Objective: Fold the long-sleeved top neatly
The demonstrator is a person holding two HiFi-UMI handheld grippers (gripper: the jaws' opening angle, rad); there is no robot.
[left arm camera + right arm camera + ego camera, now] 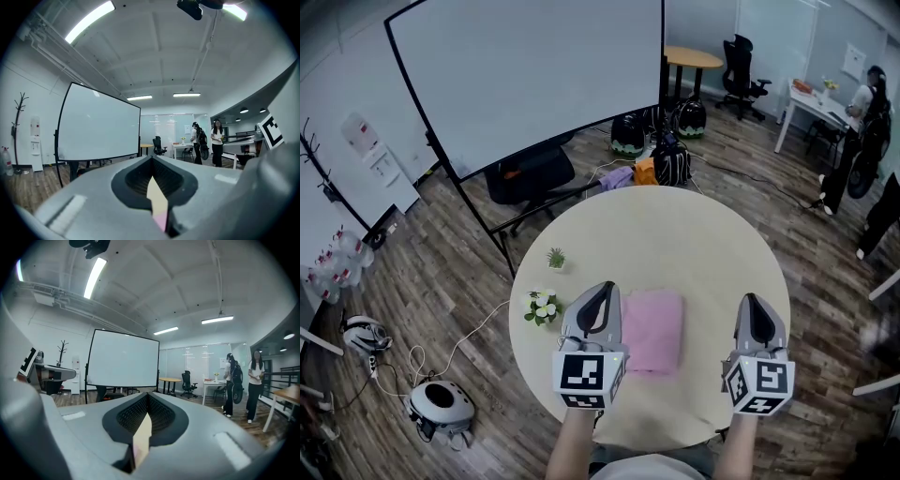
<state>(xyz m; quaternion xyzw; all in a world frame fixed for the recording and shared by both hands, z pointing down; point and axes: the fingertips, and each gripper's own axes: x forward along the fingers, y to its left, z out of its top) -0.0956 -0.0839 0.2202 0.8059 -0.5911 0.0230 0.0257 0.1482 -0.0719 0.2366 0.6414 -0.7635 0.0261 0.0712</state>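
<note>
**Finished fold most at risk from the left jaws**

The left gripper [151, 164] has its jaws drawn together at the tips. Only a thin wedge stays open behind them, showing a strip of cream and a scrap of pink, and nothing is gripped. The right gripper [148, 399] reads the same: jaws closed to a sliver and empty. Both point out across the room rather than down.

In the head view the top [653, 330] lies as a compact pink rectangle on the round surface [675, 230], a little toward the person's side of the middle. The left gripper sits just beside the top's left edge, and the right one is well apart on the other side. The fold looks done, or very nearly so.

The main risk is therefore undoing it. If the left gripper drops or swings right, its closed jaws could catch the upper layer, lift a corner and spring the stack open. A sideways nudge could also skew the rectangle or slide it toward the near rim.

Any last tidying carries a second risk. A pinch that takes only the top layer would peel it off the layers beneath rather than move the bundle whole.

A wide pull-back to the left could knock the flowers [543, 306] or the small plant [556, 258] near that rim.
</note>
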